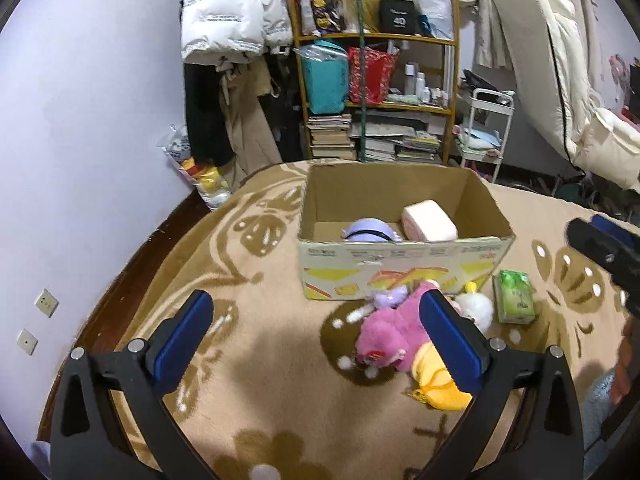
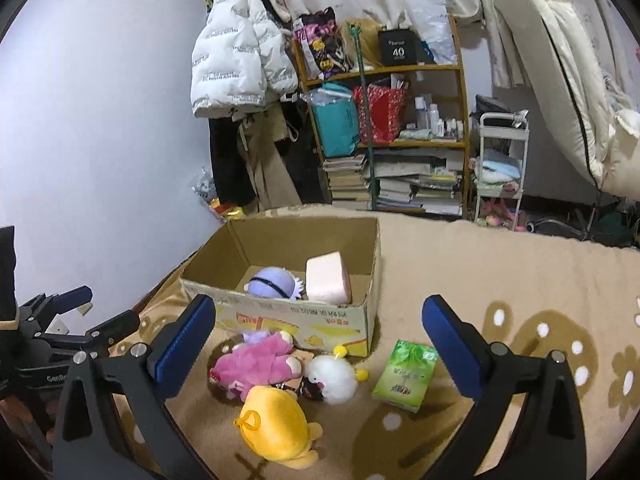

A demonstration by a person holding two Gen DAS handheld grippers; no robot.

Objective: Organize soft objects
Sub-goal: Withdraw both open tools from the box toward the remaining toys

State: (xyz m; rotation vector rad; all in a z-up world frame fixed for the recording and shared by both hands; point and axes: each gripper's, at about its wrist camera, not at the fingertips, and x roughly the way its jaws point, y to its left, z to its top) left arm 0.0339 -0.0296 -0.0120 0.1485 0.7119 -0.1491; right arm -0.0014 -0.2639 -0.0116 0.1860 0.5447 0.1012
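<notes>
Above the blanket [image 2: 500,264], both grippers tilt downward. Left gripper [image 1: 316,330] and right gripper [image 2: 320,340] gape, grasping nothing, before the plush toys [image 2: 260,360].

A wooden shelf [image 2: 424,136] (crammed with books) stands behind, a white puffer jacket [image 2: 236,64] hanging beside it.
</notes>
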